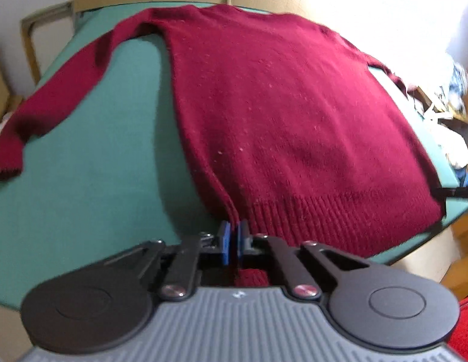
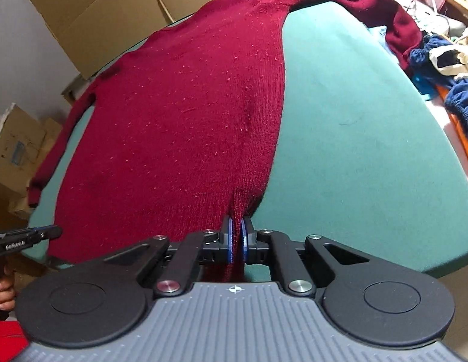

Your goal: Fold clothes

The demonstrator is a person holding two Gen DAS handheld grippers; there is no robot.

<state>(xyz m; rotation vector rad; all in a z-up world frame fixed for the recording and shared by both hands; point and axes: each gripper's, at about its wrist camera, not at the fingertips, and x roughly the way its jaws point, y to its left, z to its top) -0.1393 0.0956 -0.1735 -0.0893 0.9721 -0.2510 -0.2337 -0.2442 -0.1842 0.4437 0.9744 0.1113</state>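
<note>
A dark red knit sweater (image 1: 264,114) lies spread flat on a green table (image 1: 83,181), collar at the far edge, hem toward me. Its left sleeve (image 1: 52,99) stretches out to the left. My left gripper (image 1: 233,232) is shut on the sweater's hem at its left corner. In the right wrist view the sweater (image 2: 179,114) runs away from me and its right sleeve (image 2: 384,12) hangs over the table's far right edge. My right gripper (image 2: 236,235) is shut on the hem at the right corner. The left gripper's tip (image 2: 28,236) shows at the left edge.
Cardboard boxes (image 2: 92,6) stand behind the table and more boxes (image 2: 13,150) sit on the floor to the left. A pile of blue and white clothes (image 2: 445,69) lies beyond the table's right edge. The green table (image 2: 369,150) is bare right of the sweater.
</note>
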